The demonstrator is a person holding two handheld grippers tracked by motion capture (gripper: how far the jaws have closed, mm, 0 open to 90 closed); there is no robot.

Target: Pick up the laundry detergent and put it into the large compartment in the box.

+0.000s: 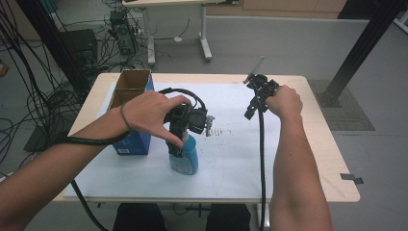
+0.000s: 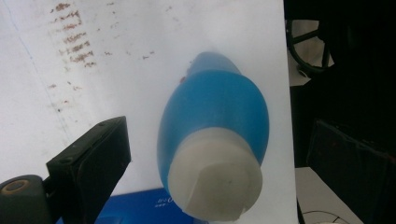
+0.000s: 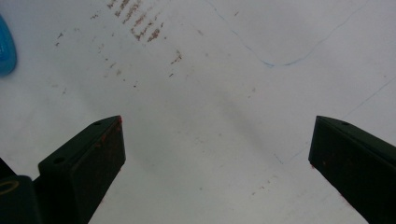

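A blue bottle with a white cap is on the white sheet, just right of the blue box. My left gripper hangs over it from above. In the left gripper view the bottle lies between the jaws with its cap end toward the camera. My left gripper is open, and a gap shows on each side of the bottle. My right gripper is held over the far right of the sheet. It is open wide with only stained sheet between its jaws.
An open blue box with cardboard flaps stands at the left of the table. Brown smudges mark the middle of the sheet. The bottle's edge shows at the top left of the right gripper view. Cables trail off the near edge.
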